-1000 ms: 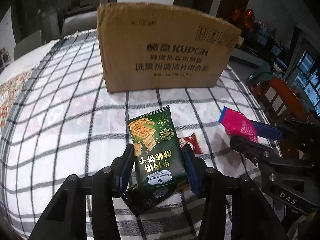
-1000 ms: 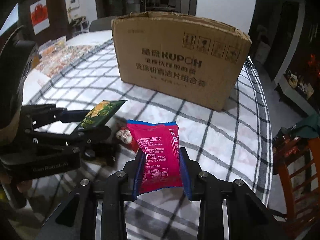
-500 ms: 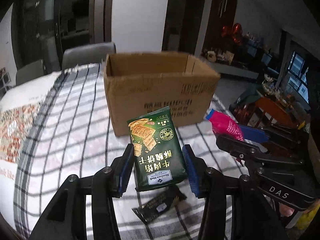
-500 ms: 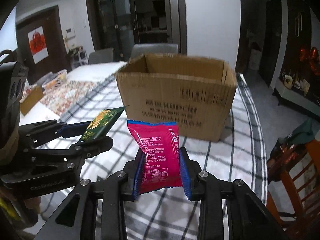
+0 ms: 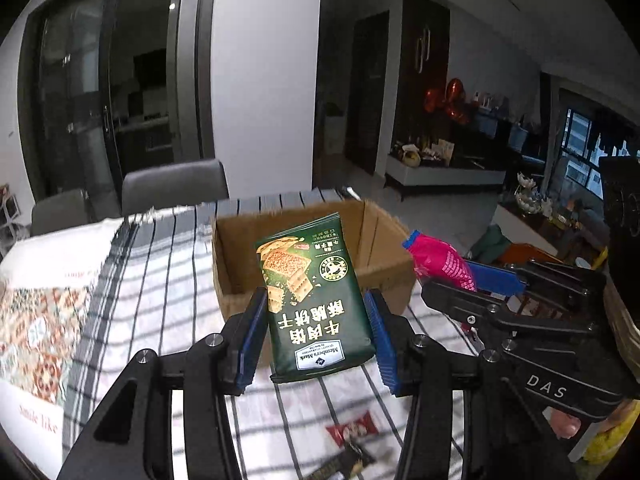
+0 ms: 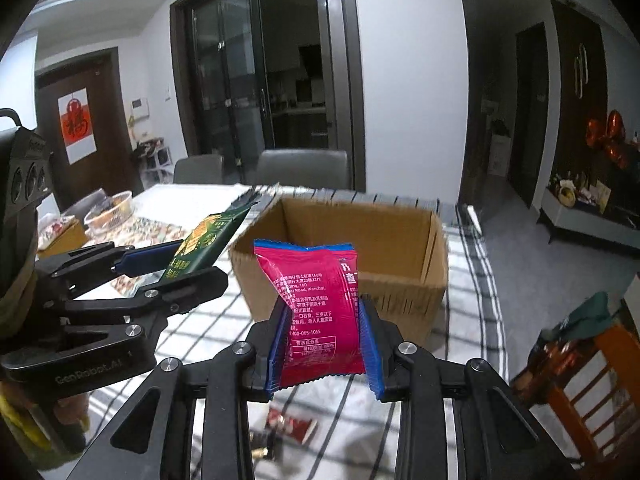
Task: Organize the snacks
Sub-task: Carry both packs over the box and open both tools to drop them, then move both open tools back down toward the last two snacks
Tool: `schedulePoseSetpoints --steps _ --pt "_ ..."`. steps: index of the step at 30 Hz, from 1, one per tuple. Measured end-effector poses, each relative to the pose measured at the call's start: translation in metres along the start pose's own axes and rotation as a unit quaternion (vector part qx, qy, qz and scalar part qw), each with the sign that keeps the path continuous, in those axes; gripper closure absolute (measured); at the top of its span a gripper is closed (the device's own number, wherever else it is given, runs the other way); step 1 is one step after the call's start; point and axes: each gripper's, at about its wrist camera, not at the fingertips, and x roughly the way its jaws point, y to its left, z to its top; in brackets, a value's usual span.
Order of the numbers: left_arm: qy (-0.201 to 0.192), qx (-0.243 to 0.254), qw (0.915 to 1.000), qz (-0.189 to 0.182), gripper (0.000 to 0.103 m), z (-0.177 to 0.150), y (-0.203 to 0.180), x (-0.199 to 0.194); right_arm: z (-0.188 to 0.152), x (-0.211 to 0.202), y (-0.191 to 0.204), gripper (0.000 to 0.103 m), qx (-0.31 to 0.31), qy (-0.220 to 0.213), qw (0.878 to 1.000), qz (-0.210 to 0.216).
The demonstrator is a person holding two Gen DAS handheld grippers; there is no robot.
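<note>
My left gripper (image 5: 316,320) is shut on a green cracker packet (image 5: 314,296) and holds it in the air in front of the open cardboard box (image 5: 240,260). My right gripper (image 6: 324,336) is shut on a pink snack packet (image 6: 320,300), also raised before the box (image 6: 400,280). Each gripper shows in the other's view: the right one with the pink packet (image 5: 438,258), the left one with the green packet (image 6: 206,240). A small red packet (image 5: 354,428) and a dark packet (image 5: 344,462) lie on the checked tablecloth (image 5: 168,280) below.
Grey chairs (image 5: 172,188) stand behind the table. A patterned mat (image 5: 36,320) lies at the left. A basket (image 6: 108,210) sits far left on the table. An orange wooden chair (image 6: 580,380) stands at the right.
Both grippers have risen with their packets, so the box's open top and inside now show. The loose packets on the cloth have dropped lower in view.
</note>
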Motion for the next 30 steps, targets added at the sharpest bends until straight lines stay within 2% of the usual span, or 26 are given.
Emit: schedulePoseSetpoints --steps 5,11,18,25,27,28,29,30 --pt "-0.010 0.014 0.9998 0.005 0.055 0.018 0.005 0.010 0.024 0.008 -0.006 0.069 -0.003 -0.017 1.000 -0.007" --pt "-0.002 0.015 0.9999 -0.001 0.055 0.039 0.014 0.036 0.044 0.025 -0.016 0.069 -0.002 -0.023 1.000 -0.006" --pt "0.018 0.009 0.9997 -0.015 0.055 0.052 0.026 0.071 0.057 0.057 -0.029 0.069 -0.002 -0.009 1.000 -0.014" --pt "0.043 0.011 0.9990 -0.012 0.053 0.058 0.033 0.105 0.061 0.091 -0.044 0.067 0.015 0.005 1.000 -0.022" --pt "0.052 0.018 0.9985 0.005 0.050 0.058 0.035 0.113 0.063 0.100 -0.048 0.058 0.022 0.016 0.999 -0.033" --pt "0.052 0.020 0.9984 0.011 0.043 0.057 0.035 0.114 0.063 0.102 -0.050 0.046 0.024 0.017 0.999 -0.039" --pt "0.051 0.020 0.9983 0.019 0.037 0.055 0.036 0.113 0.061 0.101 -0.051 0.044 0.024 0.013 0.998 -0.048" --pt "0.050 0.018 0.9983 0.024 0.036 0.053 0.036 0.109 0.059 0.100 -0.051 0.044 0.021 0.012 0.998 -0.054"
